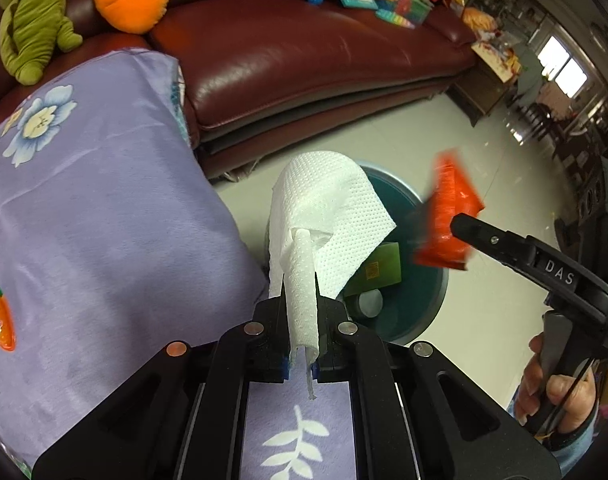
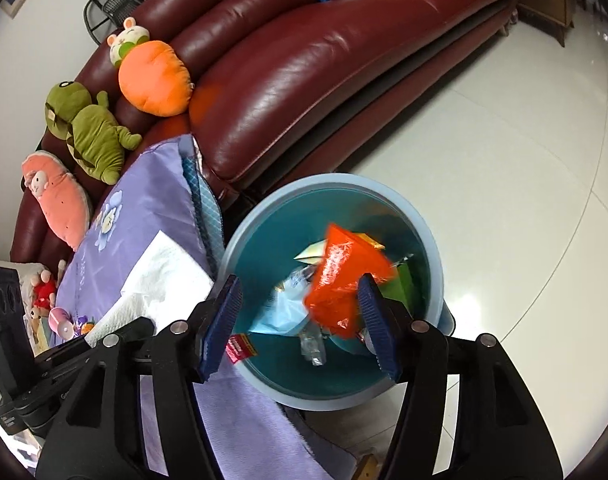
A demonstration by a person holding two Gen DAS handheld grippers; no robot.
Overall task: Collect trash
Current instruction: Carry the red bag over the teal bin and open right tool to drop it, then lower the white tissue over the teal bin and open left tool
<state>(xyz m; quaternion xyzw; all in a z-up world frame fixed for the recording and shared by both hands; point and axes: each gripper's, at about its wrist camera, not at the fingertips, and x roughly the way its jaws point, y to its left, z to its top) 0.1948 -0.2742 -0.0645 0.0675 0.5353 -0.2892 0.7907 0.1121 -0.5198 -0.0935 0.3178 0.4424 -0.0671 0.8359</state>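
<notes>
My left gripper (image 1: pixel 300 304) is shut on a white paper towel (image 1: pixel 324 208), which stands up from the jaws over the purple cloth, beside the blue bin (image 1: pixel 420 312). In the right wrist view the same towel (image 2: pixel 160 280) lies at the bin's left. My right gripper (image 2: pixel 300 316) stands open above the bin (image 2: pixel 264 216). A blurred orange wrapper (image 2: pixel 344 276) is by its right pad, filling only part of the gap. From the left wrist the wrapper (image 1: pixel 448 216) shows at the tip of the right finger (image 1: pixel 476 232). Several pieces of trash lie in the bin.
A maroon leather sofa (image 2: pixel 304 80) runs behind the bin. A purple floral cloth (image 1: pixel 84 220) covers the surface at left. Plush toys (image 2: pixel 92 132) and an orange cushion (image 2: pixel 156 80) sit on the sofa's end. White tiled floor (image 2: pixel 504 180) spreads to the right. A hand (image 1: pixel 564 400) holds the right gripper's handle.
</notes>
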